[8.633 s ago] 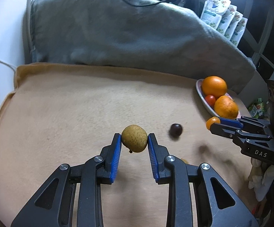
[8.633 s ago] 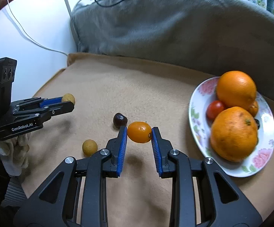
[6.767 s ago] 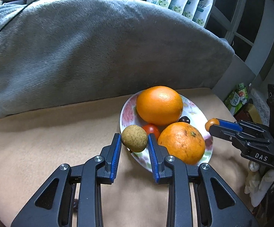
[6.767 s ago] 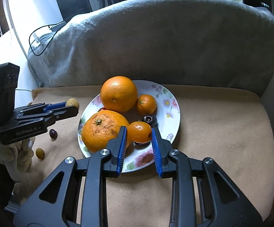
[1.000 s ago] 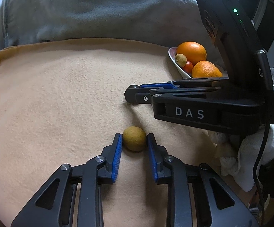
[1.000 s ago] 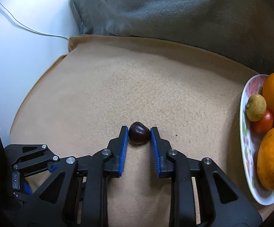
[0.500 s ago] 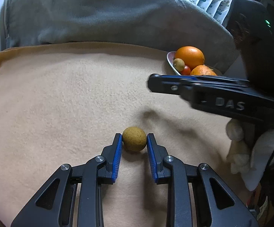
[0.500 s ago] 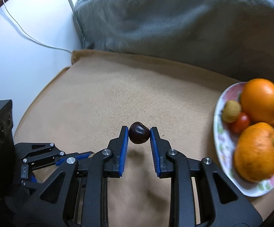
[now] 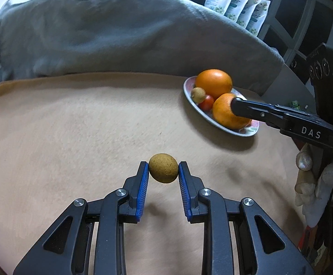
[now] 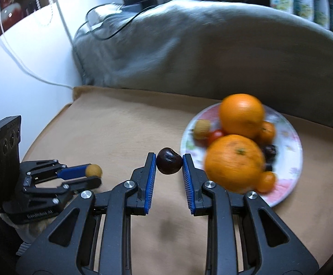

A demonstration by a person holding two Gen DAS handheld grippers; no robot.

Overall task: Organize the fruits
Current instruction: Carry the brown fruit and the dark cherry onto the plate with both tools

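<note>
left gripper (image 9: 163, 173): jaws drawn narrow on a small tan-brown round fruit (image 9: 163, 171). the fruit sits at the very tips of the blue pads (image 9: 143, 190), one pad pressed to each side, most of its body forward of the tips. it hangs above the tan blanket (image 9: 74, 137), its shadow lying on the cloth below and behind it. in the right wrist view the same fruit (image 10: 93, 170) shows at the tip of this gripper (image 10: 90, 175), low on the left.

right gripper (image 10: 169, 163): jaws drawn narrow on a dark cherry-like fruit (image 10: 169, 163). the fruit is pinched between the pad tips, lifted off the blanket (image 10: 120, 137), its shadow on the cloth beneath the gripper. it sits just left of the plate's near rim in this view. in the left wrist view this gripper (image 9: 235, 107) reaches in from the right in front of the plate; its load is not visible there.

floral plate (image 10: 290, 160): on the blanket, right side, blurred in the right wrist view. holds two large oranges (image 10: 234, 162), a small red tomato (image 9: 206, 102), a small tan fruit (image 9: 198, 94), small orange fruits (image 10: 266, 181) and a dark fruit (image 10: 269, 151).

grey blanket (image 9: 120, 34): heaped behind the tan one.
</note>
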